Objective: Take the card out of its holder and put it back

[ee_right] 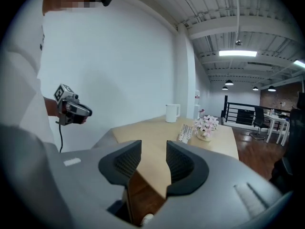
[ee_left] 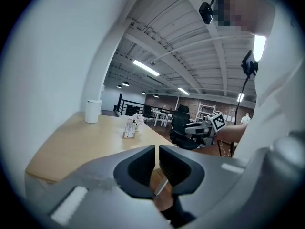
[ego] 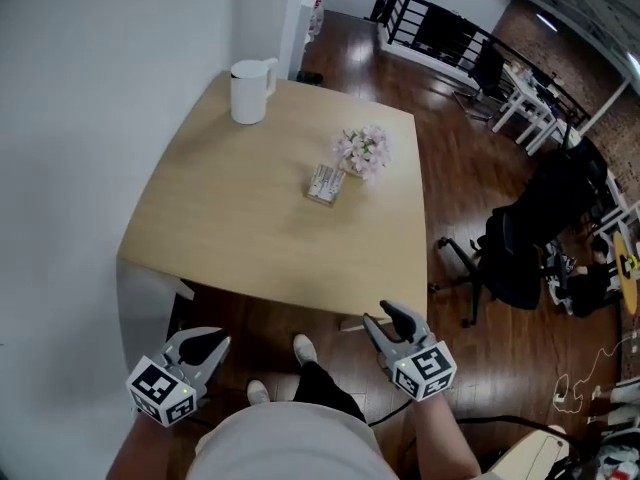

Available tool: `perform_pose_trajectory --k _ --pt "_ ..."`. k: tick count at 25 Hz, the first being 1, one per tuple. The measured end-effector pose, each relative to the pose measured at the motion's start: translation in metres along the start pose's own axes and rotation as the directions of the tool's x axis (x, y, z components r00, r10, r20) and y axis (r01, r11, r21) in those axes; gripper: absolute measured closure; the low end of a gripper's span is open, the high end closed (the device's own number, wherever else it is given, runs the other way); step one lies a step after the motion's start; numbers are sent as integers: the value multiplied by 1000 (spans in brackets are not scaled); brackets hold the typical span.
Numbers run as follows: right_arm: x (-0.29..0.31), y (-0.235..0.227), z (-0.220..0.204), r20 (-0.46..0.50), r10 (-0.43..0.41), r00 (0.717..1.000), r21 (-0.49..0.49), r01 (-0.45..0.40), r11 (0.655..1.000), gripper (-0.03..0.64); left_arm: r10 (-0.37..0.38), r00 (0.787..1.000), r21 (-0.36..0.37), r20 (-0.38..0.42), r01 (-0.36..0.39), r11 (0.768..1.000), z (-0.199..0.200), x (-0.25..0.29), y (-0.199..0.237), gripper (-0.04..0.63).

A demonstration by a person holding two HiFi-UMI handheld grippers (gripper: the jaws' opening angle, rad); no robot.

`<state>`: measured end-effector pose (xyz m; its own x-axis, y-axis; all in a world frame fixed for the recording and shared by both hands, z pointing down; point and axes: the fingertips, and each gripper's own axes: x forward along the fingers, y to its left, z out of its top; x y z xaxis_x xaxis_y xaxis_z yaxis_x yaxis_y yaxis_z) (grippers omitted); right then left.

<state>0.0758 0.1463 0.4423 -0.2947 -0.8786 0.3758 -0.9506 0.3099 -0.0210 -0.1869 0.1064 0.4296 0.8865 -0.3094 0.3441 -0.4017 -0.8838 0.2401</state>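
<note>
The card holder [ego: 325,183] lies on the worktop [ego: 230,228] just beside the flowers [ego: 364,150], on their near side, with its long axis running roughly away from the person. Both grippers hang short of the worktop's near edge. The right gripper [ego: 388,320] is the nearer, its jaws apart and empty. The left gripper [ego: 203,341] has its jaws all but together, with nothing between them. Only the head view shows that gap to the worktop. The right gripper view sights the holder ahead, left of the flowers.

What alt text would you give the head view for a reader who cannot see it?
Seen from above, a person stands at a pale wooden table, holding the left gripper and right gripper short of its near edge. On it stand a white jug, pink flowers and a card holder.
</note>
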Motion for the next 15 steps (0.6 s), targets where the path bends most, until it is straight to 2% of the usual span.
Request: perform_pose_trajectory --k 8,15 --pt "-88 82 -23 7 6 1000 3 -6 1000 459 -76 997 27 -17 76 997 -21 -8 -55 565" --pt "-148 94 -43 17 -7 1000 2 7 1000 468 -112 993 54 -31 113 992 -24 11 -110 565"
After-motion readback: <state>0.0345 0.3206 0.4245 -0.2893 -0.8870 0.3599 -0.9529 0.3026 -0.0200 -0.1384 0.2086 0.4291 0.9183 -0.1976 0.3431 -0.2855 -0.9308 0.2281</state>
